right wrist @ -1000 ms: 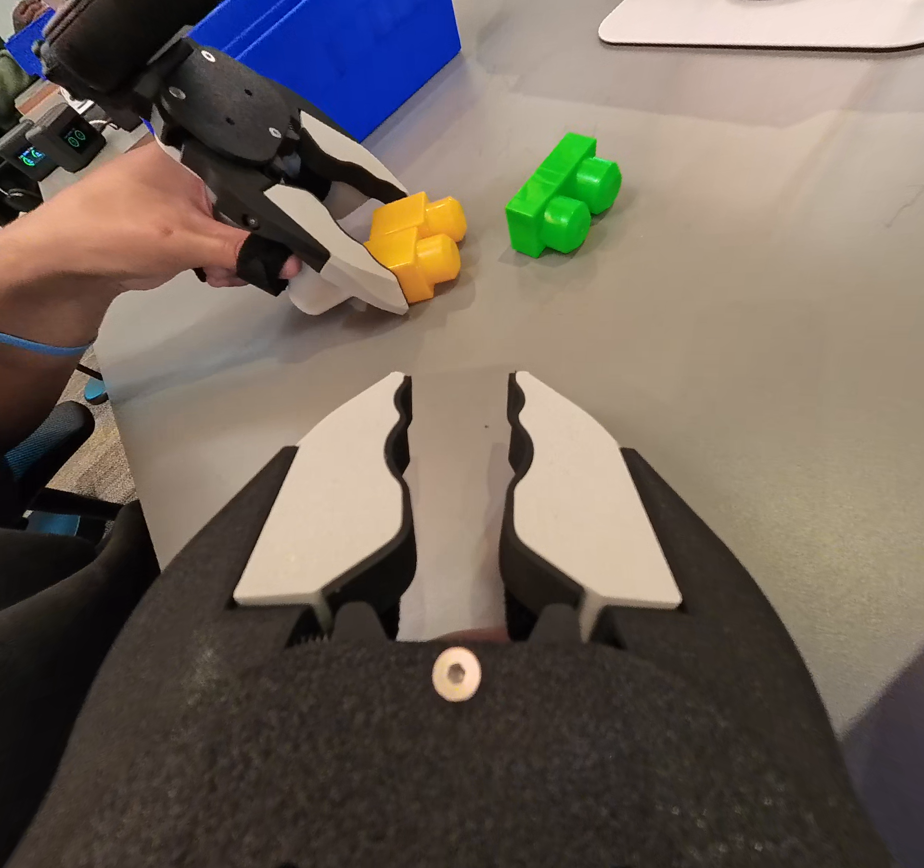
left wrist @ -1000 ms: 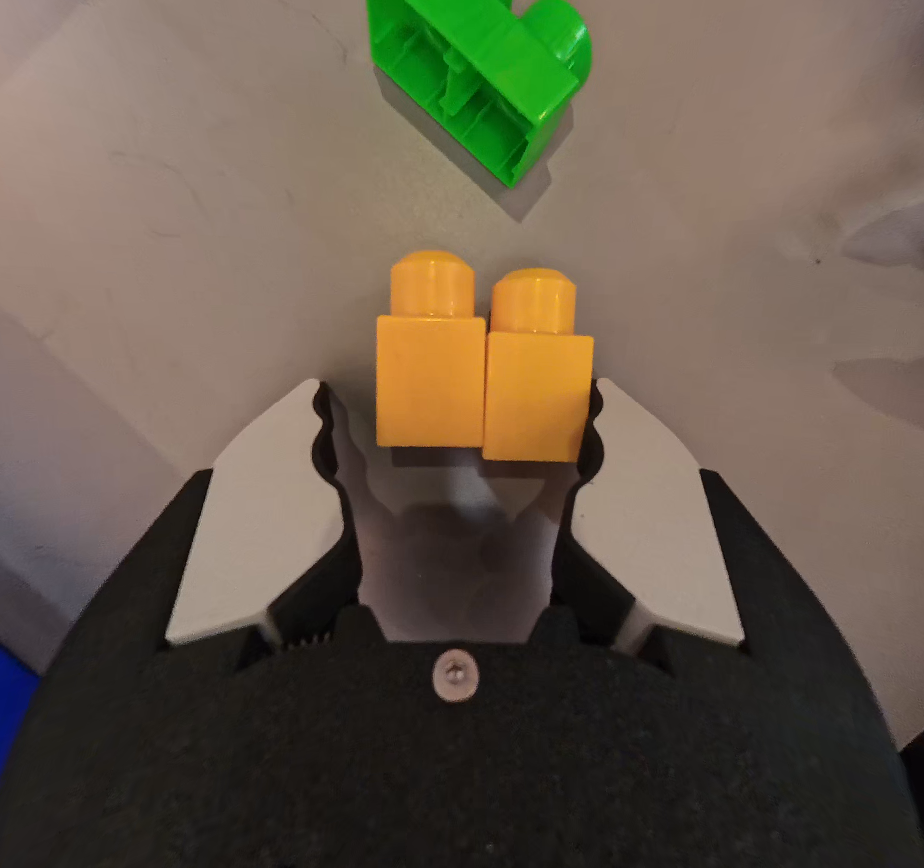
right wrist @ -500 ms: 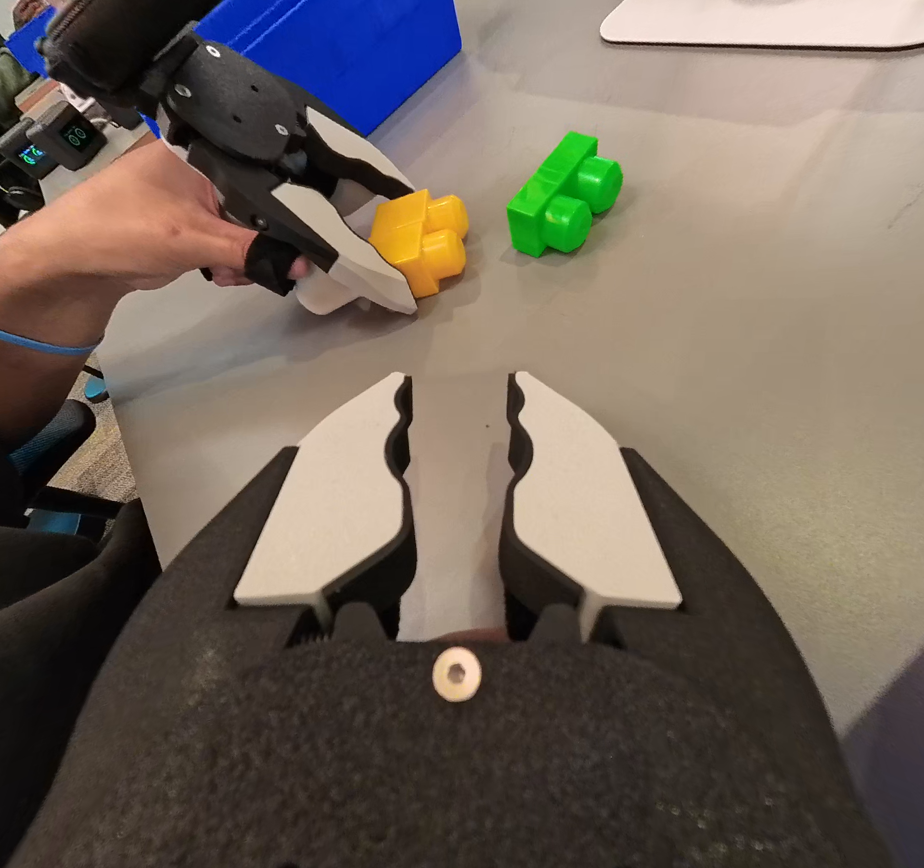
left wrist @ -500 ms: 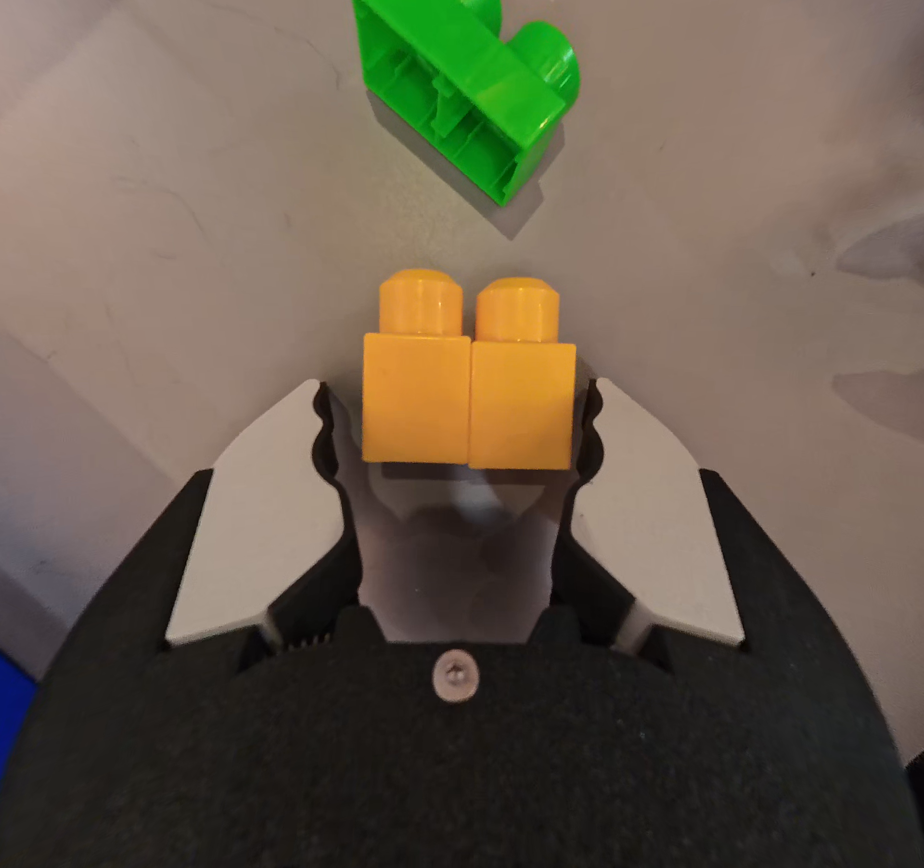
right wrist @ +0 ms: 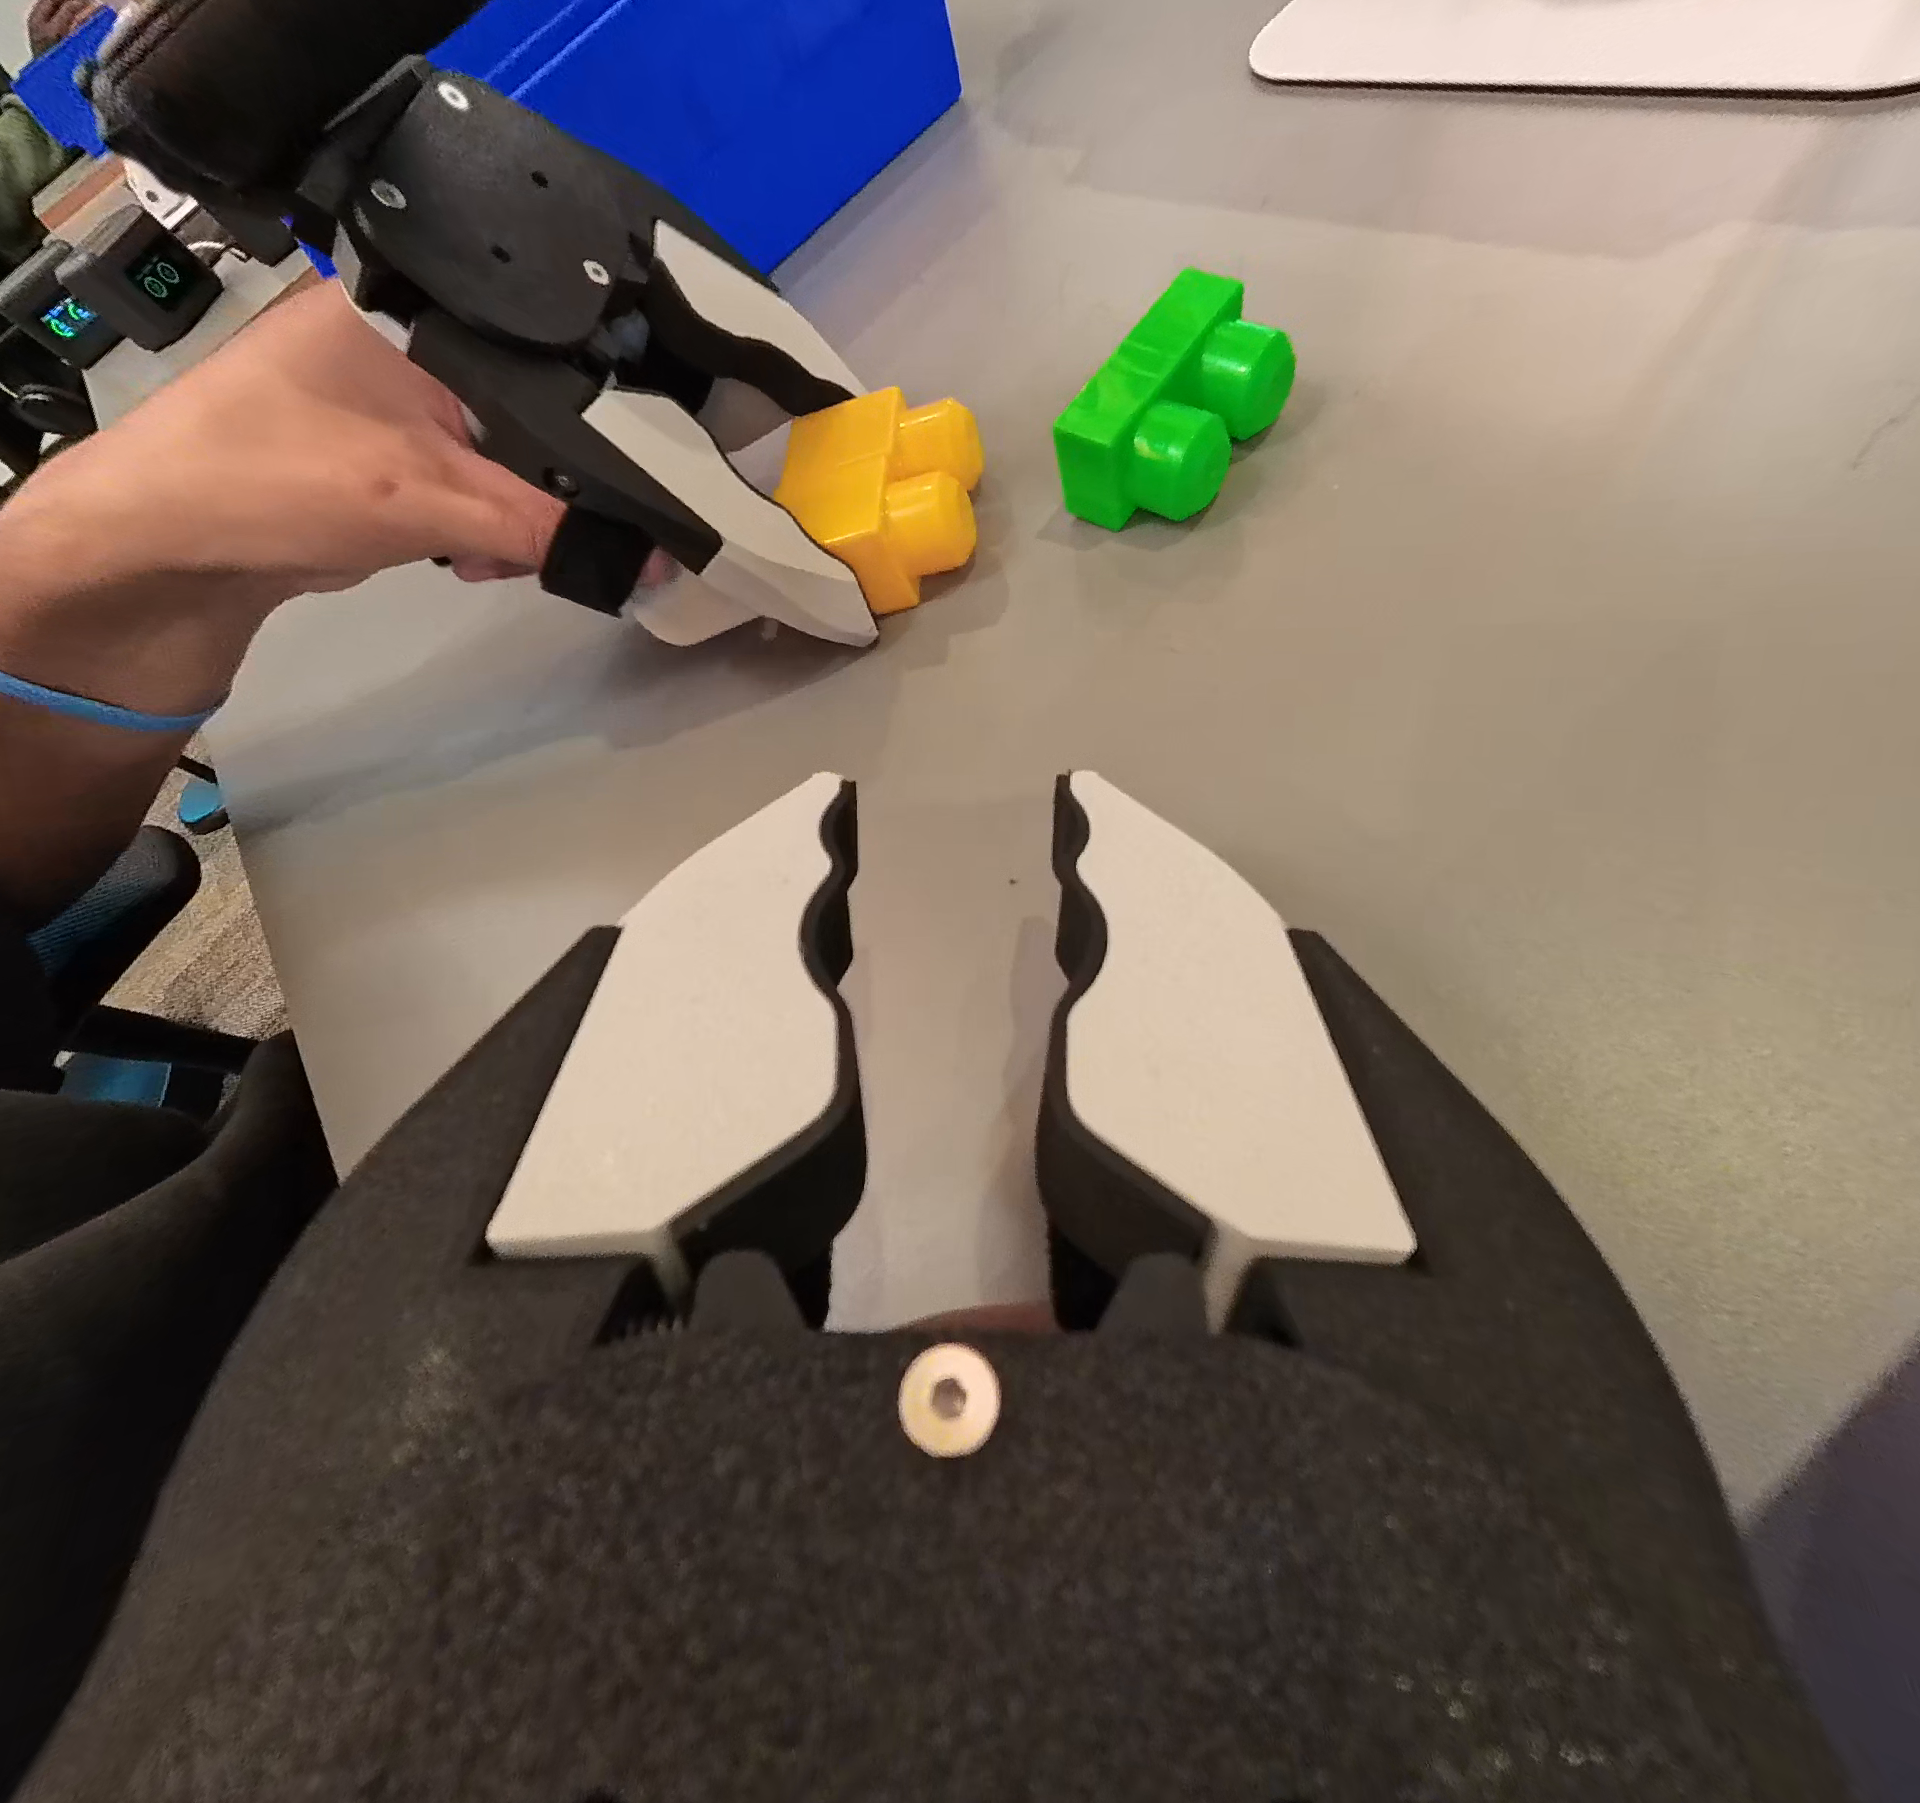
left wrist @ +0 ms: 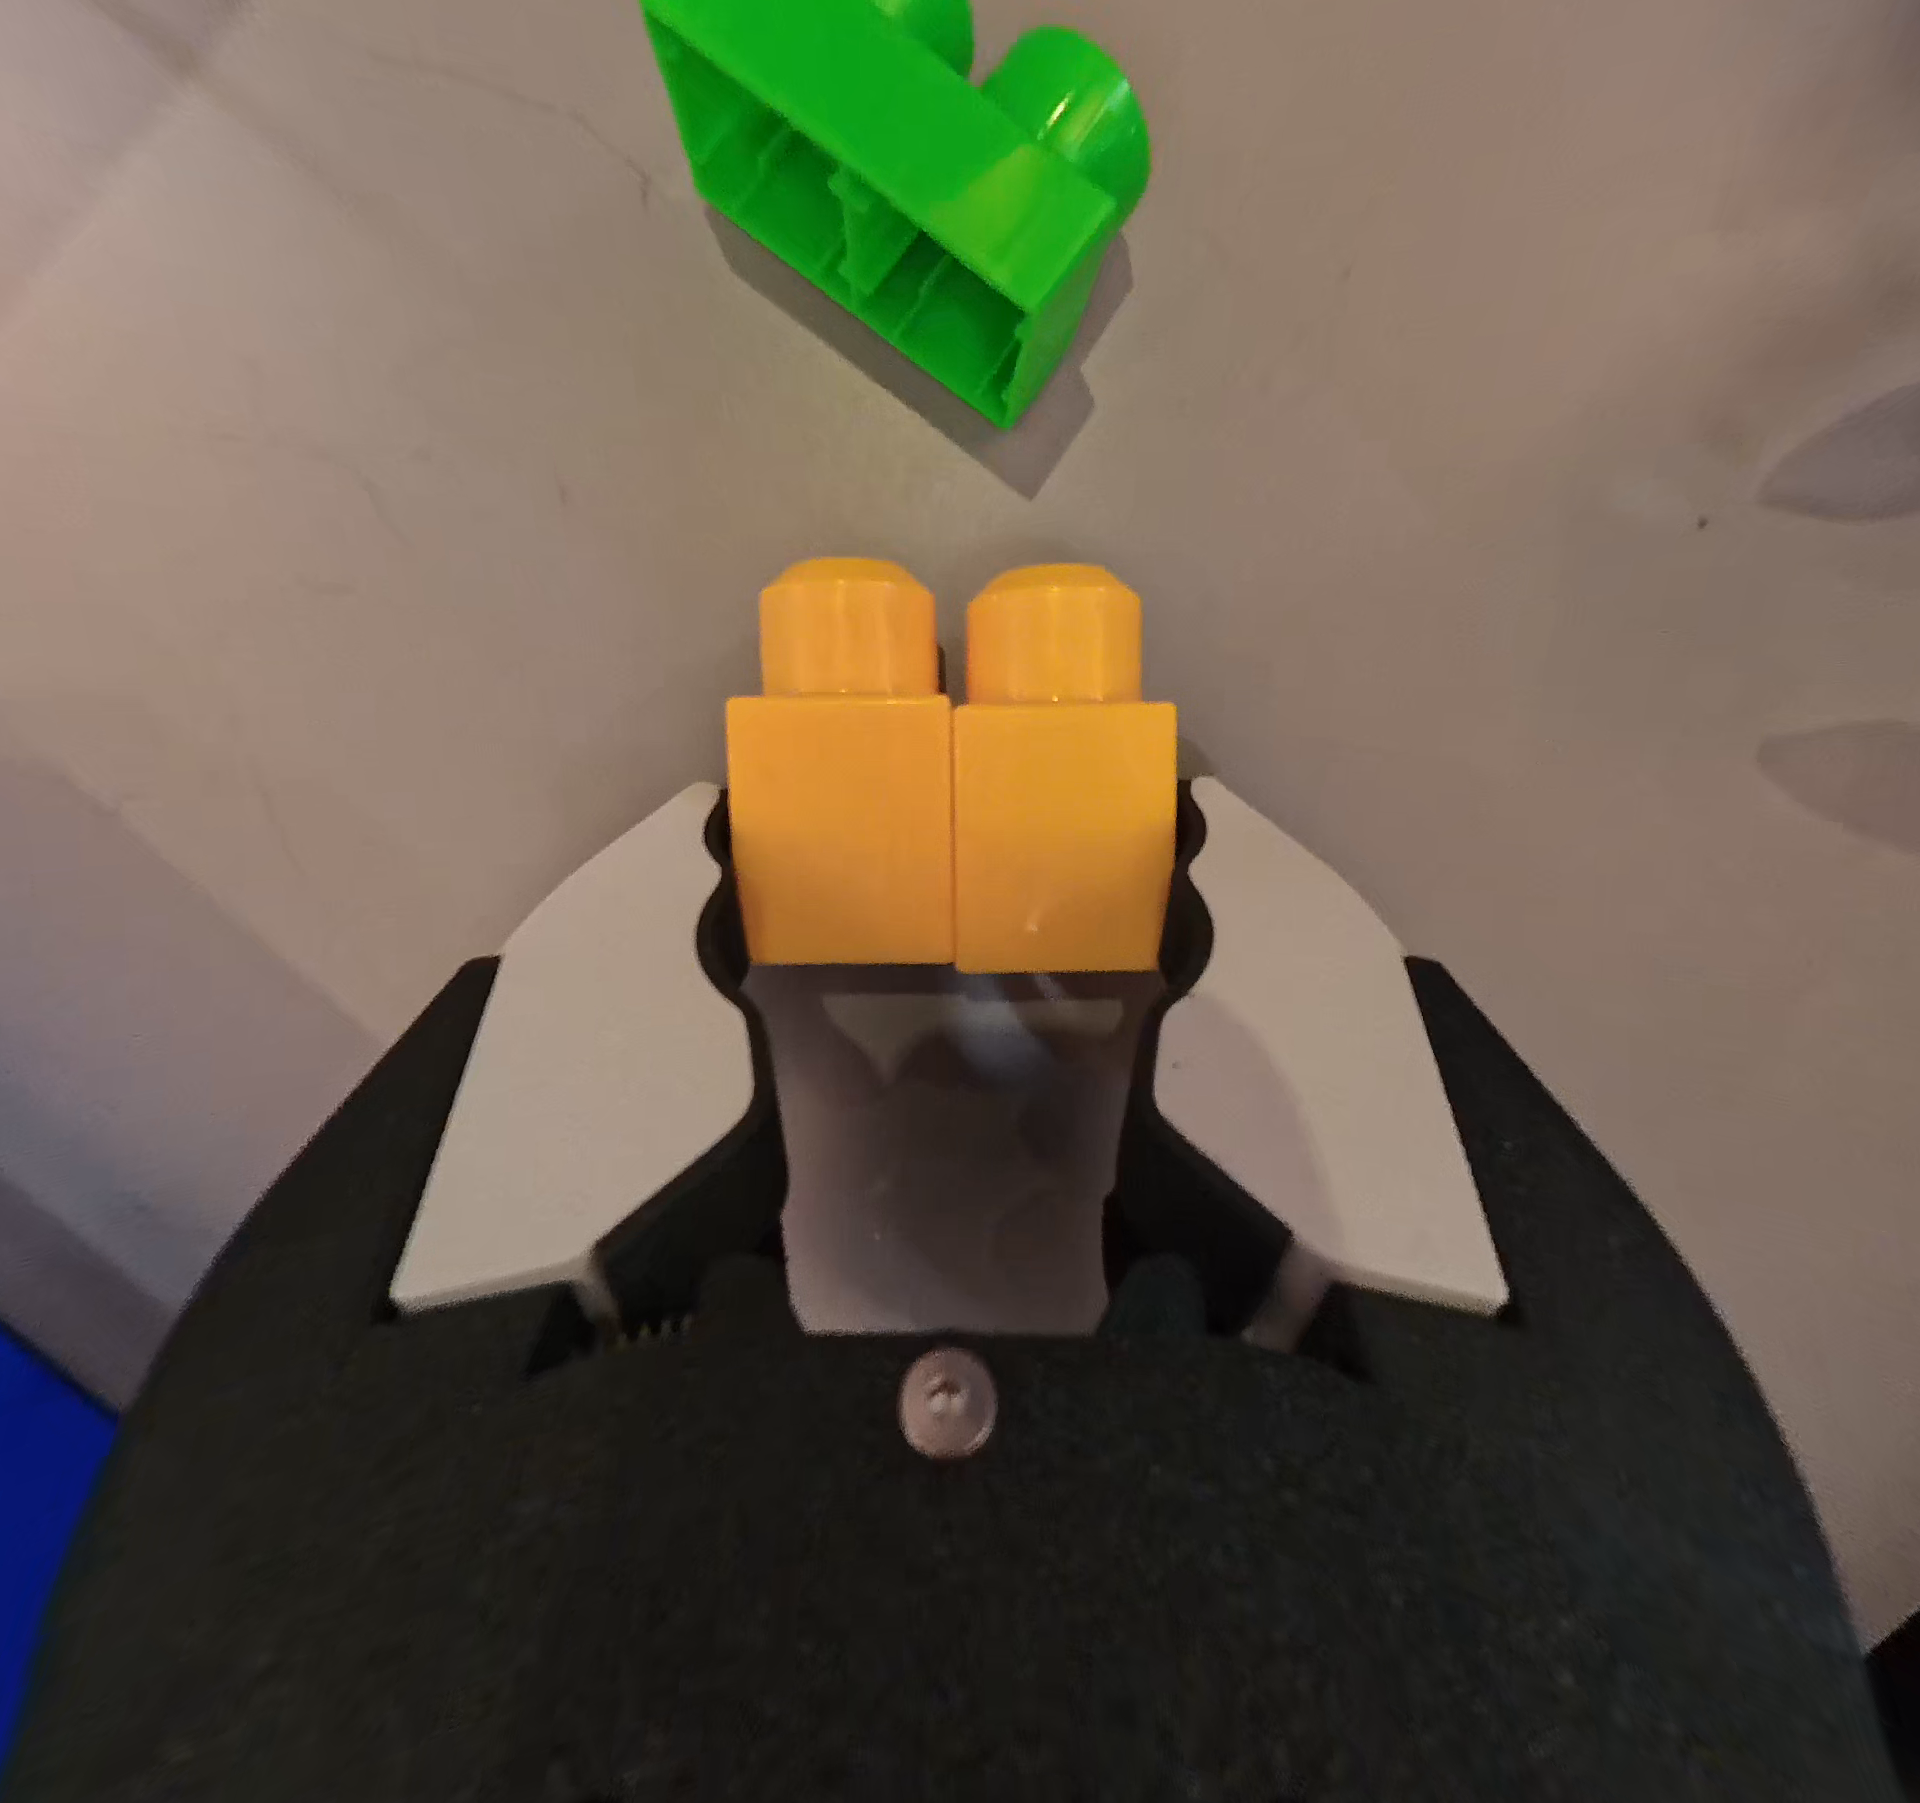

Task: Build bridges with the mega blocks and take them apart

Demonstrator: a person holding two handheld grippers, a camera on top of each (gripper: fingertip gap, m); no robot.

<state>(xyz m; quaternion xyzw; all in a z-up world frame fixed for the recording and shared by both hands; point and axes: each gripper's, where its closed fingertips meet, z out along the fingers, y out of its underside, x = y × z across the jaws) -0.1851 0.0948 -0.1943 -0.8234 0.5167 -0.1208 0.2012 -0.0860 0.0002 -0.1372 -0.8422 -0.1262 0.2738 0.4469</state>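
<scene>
Left gripper (left wrist: 951, 854) pinches two yellow blocks (left wrist: 951, 844) lying side by side on grey table (left wrist: 312, 403), studs pointing away, at frame centre. Fingers (left wrist: 623, 1005) touch both outer sides. Green block (left wrist: 883, 153) lies on its side at upper centre, apart from yellow pair. Right gripper (right wrist: 956, 818) at lower centre of its view, fingers parted by narrow gap, holds nothing, above bare table. Blue bin (right wrist: 748, 60) at upper left.

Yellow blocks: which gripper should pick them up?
Probably the left gripper. Its fingers already sit either side of the two yellow plastic single-stud blocks. The right gripper is empty and farther back on the grey table.
</scene>
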